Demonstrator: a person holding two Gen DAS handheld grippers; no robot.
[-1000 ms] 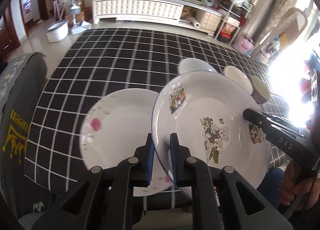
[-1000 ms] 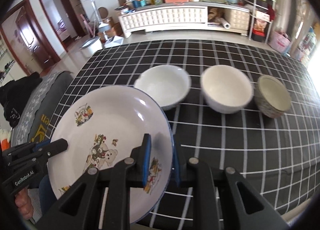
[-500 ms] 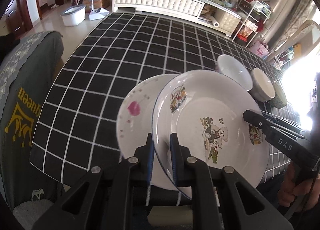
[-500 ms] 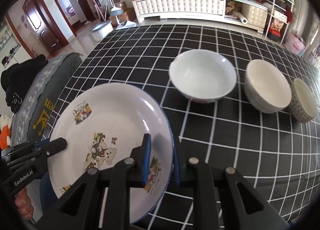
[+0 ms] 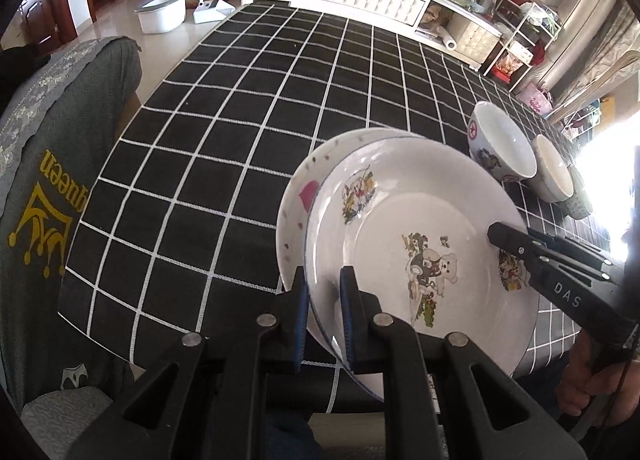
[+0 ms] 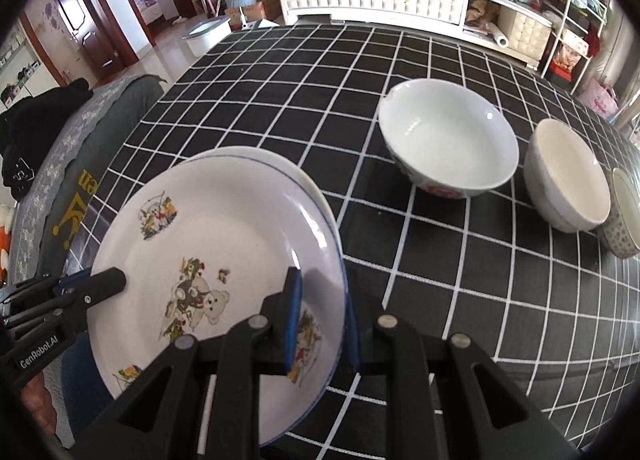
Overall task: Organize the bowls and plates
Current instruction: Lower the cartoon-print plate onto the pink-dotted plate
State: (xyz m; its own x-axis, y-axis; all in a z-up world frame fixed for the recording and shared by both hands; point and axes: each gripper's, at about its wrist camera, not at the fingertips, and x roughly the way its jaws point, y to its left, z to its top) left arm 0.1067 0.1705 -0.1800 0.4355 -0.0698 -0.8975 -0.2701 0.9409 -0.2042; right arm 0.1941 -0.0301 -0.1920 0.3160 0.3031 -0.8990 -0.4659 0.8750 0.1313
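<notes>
A white plate with a bear picture (image 5: 420, 260) (image 6: 208, 252) hangs tilted just above a second white plate with a pink mark (image 5: 300, 196), covering most of it. Only a thin rim of that lower plate (image 6: 312, 188) shows in the right wrist view. My left gripper (image 5: 324, 316) is shut on the bear plate's near-left rim, and my right gripper (image 6: 322, 320) is shut on its opposite rim. Each gripper shows in the other's view: the right gripper (image 5: 552, 280), the left gripper (image 6: 92, 284). Whether the two plates touch I cannot tell.
Three bowls stand in a row to the right: a large white bowl (image 6: 448, 144), a plain white bowl (image 6: 568, 176) and a small patterned bowl (image 6: 624, 212). The black checked tablecloth (image 5: 248, 120) stretches away. A grey covered chair (image 5: 48, 200) stands at the table's left edge.
Both grippers carried the bear plate left and down over the pink-marked plate, which now shows only as a crescent. The bowls appear farther to the right.
</notes>
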